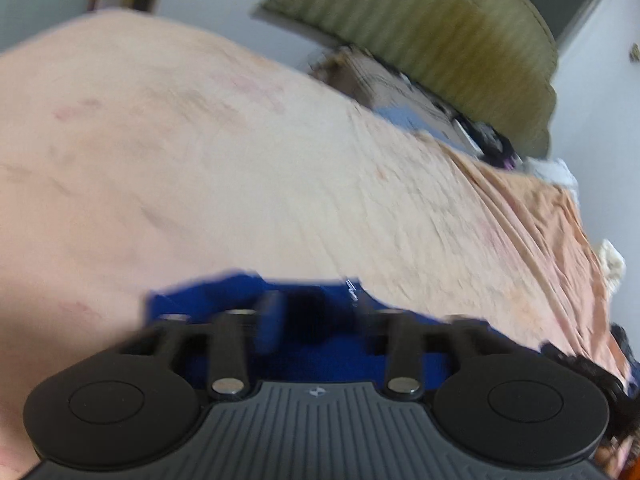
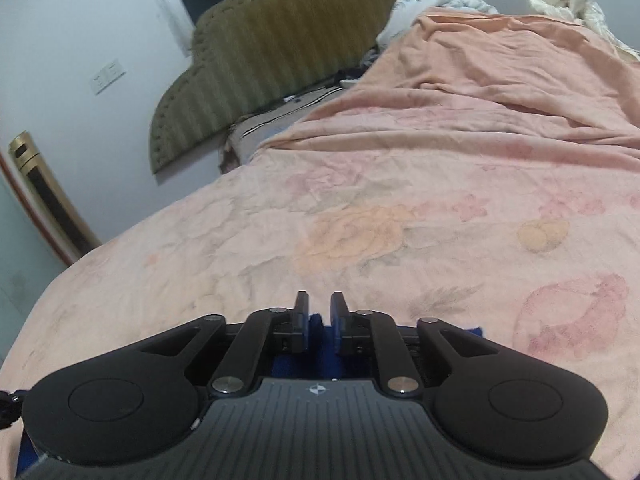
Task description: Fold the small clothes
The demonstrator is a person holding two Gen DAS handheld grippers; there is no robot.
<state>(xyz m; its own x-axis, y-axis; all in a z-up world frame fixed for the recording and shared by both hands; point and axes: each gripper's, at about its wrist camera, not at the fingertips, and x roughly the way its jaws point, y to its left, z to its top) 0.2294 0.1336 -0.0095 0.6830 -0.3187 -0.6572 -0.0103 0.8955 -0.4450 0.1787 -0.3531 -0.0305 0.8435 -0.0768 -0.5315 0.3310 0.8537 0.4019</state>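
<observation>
Blue garment (image 1: 320, 356) lies on the bedspread (image 1: 224, 168) directly under & just ahead of the left gripper (image 1: 320, 312); left view is motion-blurred. A small white mark sits on the cloth near its far right edge, too smeared to read. No other writing legible; each gripper body carries a small compass-like emblem, no text.

Left gripper: jaws stand well apart, blue cloth visible between & below them, pads not pressing on it as far as the blur allows.

Right gripper (image 2: 320, 312): jaws narrow, slim gap, a bit of blue cloth (image 2: 318, 324) in the gap; can't tell if pads actually pinch it.

Beyond the grippers: pink floral bedspread, then olive scalloped headboard (image 2: 272, 52), w/ a wall switch plate (image 2: 107, 76) left of it.
</observation>
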